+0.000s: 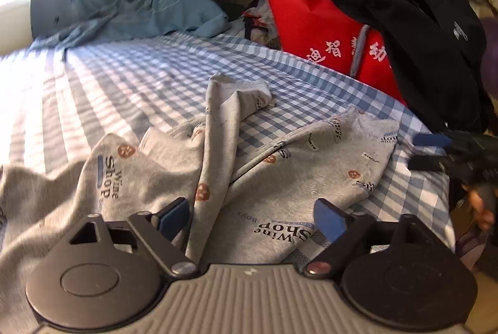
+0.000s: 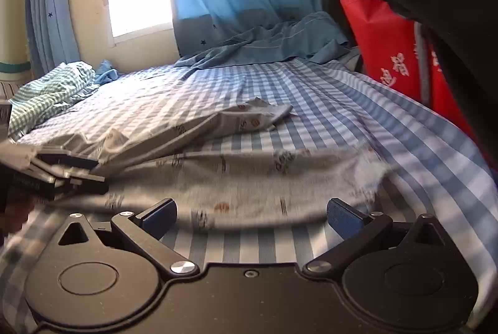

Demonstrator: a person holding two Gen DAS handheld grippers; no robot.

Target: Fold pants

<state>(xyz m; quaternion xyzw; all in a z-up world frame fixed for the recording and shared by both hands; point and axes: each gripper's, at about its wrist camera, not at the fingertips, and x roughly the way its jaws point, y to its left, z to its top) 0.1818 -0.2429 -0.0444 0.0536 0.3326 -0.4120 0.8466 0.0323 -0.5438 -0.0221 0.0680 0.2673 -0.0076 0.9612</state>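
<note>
both blue-padded jaws of the left gripper (image 1: 252, 217) stand wide apart, released, and grey cloth of the pants (image 1: 280, 172) lies directly between and under them. these pants are grey with small printed words and orange dots, and they lie crumpled on the checked bed sheet (image 1: 124, 79). from the left wrist view, one leg runs away toward the far middle, where its end is turned up and twisted, and the other leg spreads flatter to the right. a part that looks like the waistband sits nearest to the left jaws.

the right gripper (image 2: 252, 217) is also released, its jaws wide apart, and only bare sheet shows between them. the near edge of the pants lies just in front of its pads, so it touches nothing yet. in this view the long axis of the pants goes mostly from left to right across the frame.

i judge that the left gripper is nearer to the cloth and could close on it first, while the right one must move a little forward to reach the edge.

the right wrist view shows the left gripper low over the cloth at the left, and also a window and a green checked cloth (image 2: 49, 91). the left wrist view shows a red bag (image 1: 323, 32) and a black garment (image 1: 420, 23) more fully.
</note>
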